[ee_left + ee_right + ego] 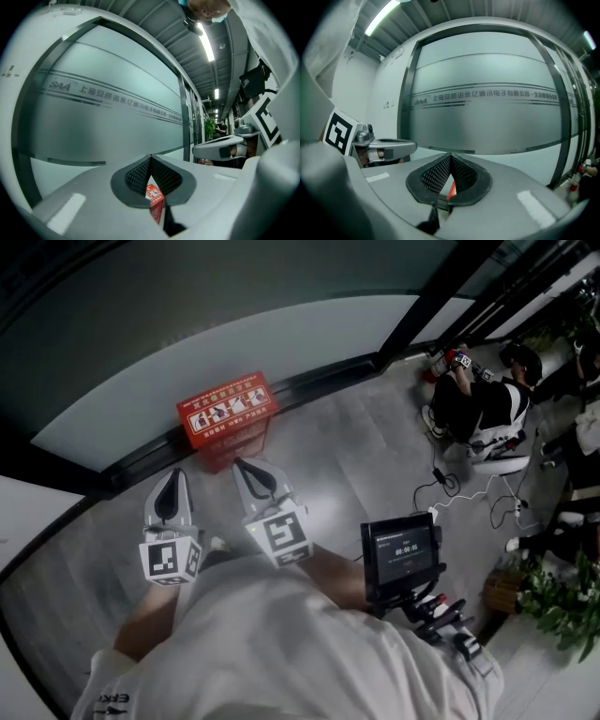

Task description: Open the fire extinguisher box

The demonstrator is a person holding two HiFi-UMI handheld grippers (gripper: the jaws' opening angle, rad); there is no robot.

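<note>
Fire extinguisher box (pixel 228 410) on floor (pixel 356 460), seemingly closed — left gripper (pixel 175 479) and right gripper (pixel 242 467) both pressed together.

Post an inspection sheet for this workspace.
Surface: grey floor.
Job's things: red fire extinguisher box against the glass wall, lid looks closed.
Clutter: monitor on a rig by the person's right side.
Grippers: left gripper and right gripper both shut, empty, held short of the box.
Cables: white and black leads on the floor, far right.
Surroundings: seated person, plant, both far right.
</note>
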